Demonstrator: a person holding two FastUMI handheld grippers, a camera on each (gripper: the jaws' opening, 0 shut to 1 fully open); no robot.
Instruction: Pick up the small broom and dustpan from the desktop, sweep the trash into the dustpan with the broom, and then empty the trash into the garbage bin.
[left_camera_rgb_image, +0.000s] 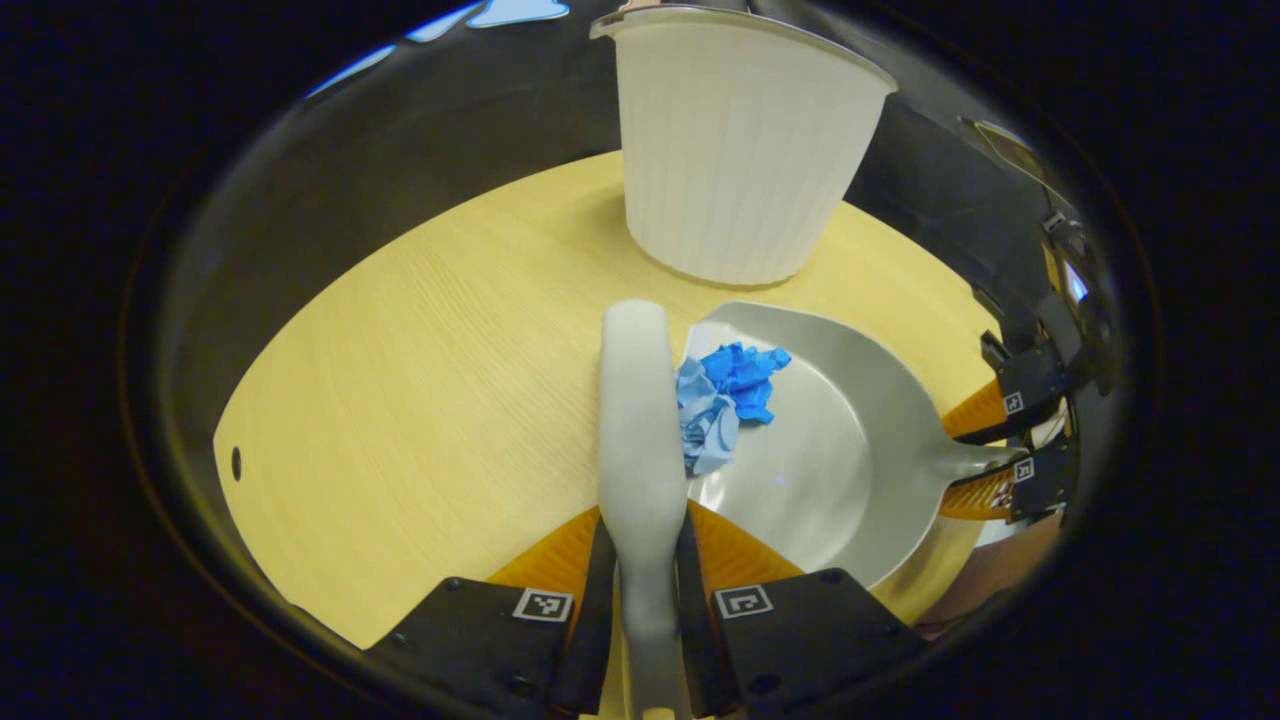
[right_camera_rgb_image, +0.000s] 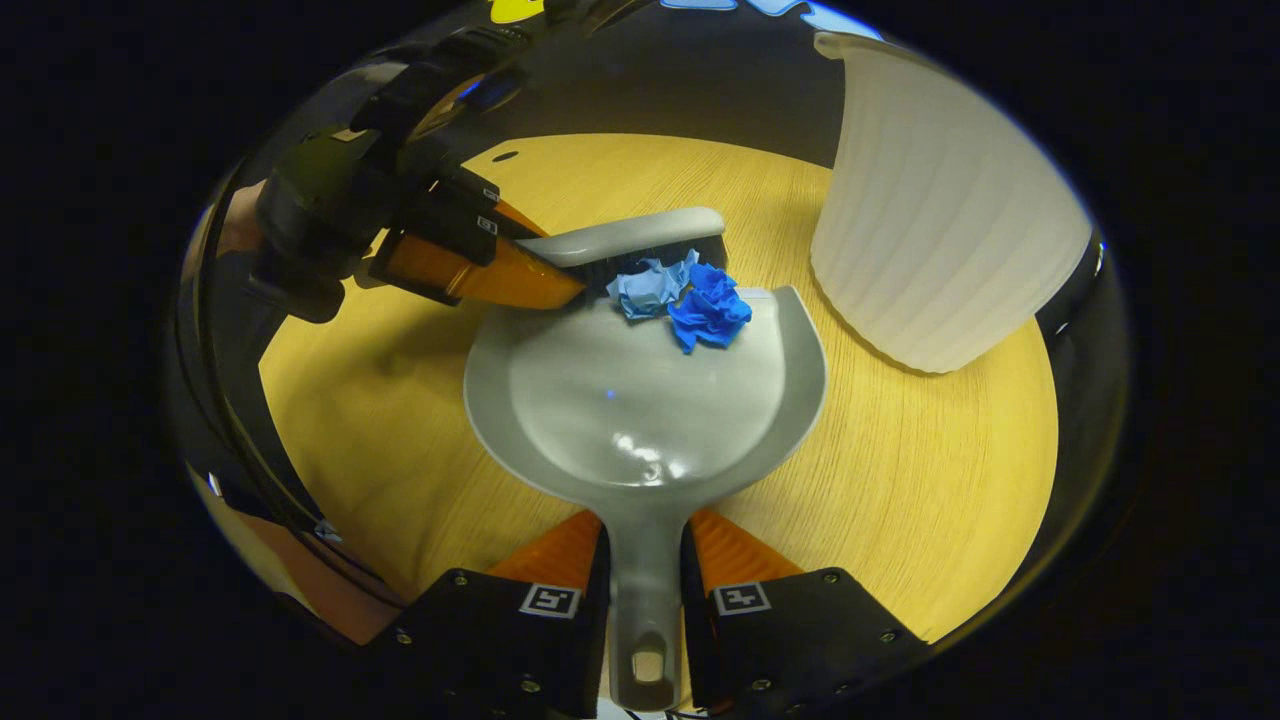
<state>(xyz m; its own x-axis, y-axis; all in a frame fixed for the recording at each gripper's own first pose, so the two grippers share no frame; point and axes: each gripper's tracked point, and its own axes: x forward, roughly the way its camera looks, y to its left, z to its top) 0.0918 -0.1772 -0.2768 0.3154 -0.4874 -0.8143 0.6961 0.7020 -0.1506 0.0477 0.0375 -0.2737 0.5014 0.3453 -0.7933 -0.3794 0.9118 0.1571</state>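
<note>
My left gripper (left_camera_rgb_image: 643, 545) is shut on the grey handle of the small broom (left_camera_rgb_image: 635, 420), which points away along the wooden desktop. Its brush side presses against crumpled blue paper trash (left_camera_rgb_image: 728, 400) at the mouth of the grey dustpan (left_camera_rgb_image: 840, 450). My right gripper (right_camera_rgb_image: 645, 555) is shut on the dustpan (right_camera_rgb_image: 640, 400) handle, and the pan lies flat on the desk. In the right gripper view the broom (right_camera_rgb_image: 630, 240) lies across the pan's far edge with the blue trash (right_camera_rgb_image: 685, 295) just inside the lip. The left gripper (right_camera_rgb_image: 480, 265) holds it from the left.
The white ribbed garbage bin (left_camera_rgb_image: 740, 150) stands on the desk just beyond the dustpan; it shows at the right in the right gripper view (right_camera_rgb_image: 940, 210). Bare wooden desktop (left_camera_rgb_image: 400, 400) spreads to the broom's left. A small hole (left_camera_rgb_image: 236, 463) marks the desk's left edge.
</note>
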